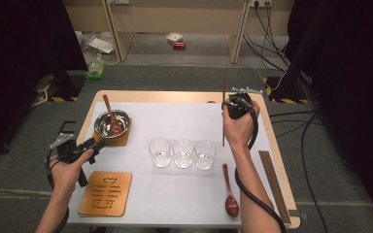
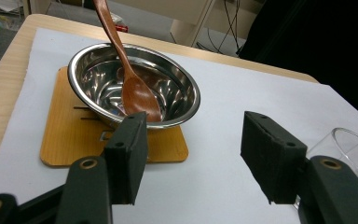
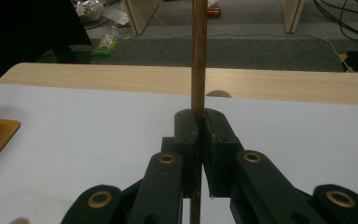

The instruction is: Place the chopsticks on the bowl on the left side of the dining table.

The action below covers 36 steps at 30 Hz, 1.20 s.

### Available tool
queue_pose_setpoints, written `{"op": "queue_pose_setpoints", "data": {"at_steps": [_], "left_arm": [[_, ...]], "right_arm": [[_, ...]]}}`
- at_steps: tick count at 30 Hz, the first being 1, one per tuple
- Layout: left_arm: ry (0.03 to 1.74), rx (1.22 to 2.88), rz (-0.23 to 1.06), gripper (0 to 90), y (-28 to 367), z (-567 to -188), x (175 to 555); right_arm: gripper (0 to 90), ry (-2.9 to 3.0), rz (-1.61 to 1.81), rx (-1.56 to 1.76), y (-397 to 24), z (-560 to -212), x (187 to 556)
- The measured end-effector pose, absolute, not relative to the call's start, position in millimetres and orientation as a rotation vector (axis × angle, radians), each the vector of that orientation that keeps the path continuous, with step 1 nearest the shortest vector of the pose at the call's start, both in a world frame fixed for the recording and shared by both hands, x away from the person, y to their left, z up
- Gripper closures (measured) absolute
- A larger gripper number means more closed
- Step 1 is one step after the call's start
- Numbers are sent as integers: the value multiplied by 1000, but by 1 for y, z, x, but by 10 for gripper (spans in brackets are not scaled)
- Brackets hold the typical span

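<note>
Nearest edge of the tabletop [image 1: 184,216]: carved wooden coaster [image 1: 105,193] at front left, nothing on it. Loose wooden spoon [image 1: 230,191] at front right, bowl end toward the person. Pair of dark chopsticks [image 1: 273,184] lying along the right edge.

Middle: three clear drinking glasses [image 1: 183,153] in a row, close together, all look empty. One glass edge shows at the right in the left gripper view.

Left tool [image 2: 193,156]: jaws standing wide apart, nothing between the pads, aimed at the steel bowl [image 2: 135,86] from just in front of it. The bowl sits on a second wooden coaster [image 2: 74,144], back left of the white mat [image 1: 175,121]. Inside the bowl: one wooden spoon [image 2: 133,86], scoop down in the bottom, handle leaning out over the far rim. No liquid or food visible in it.

Right tool [image 3: 199,130]: jaws clamped tight on a single chopstick [image 3: 198,56], held about upright, stick passing through the pads with ends above and below. It is raised over the mat's right side, behind the glasses.

Beyond the tabletop: grey floor, cables, litter.
</note>
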<state>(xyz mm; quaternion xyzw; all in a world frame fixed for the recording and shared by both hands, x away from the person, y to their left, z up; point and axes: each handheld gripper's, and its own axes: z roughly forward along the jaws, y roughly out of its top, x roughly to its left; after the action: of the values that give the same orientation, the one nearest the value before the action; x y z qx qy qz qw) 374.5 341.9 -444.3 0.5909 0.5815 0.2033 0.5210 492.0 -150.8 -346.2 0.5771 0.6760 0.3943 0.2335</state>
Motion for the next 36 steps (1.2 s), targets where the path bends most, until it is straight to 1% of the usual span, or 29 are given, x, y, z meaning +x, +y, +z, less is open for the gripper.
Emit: {"op": "queue_pose_setpoints", "data": {"at_steps": [36], "left_arm": [[1389, 1418, 485, 408, 342, -444, 374]], "right_arm": [[851, 1856, 1132, 1554, -125, -341, 504]]}}
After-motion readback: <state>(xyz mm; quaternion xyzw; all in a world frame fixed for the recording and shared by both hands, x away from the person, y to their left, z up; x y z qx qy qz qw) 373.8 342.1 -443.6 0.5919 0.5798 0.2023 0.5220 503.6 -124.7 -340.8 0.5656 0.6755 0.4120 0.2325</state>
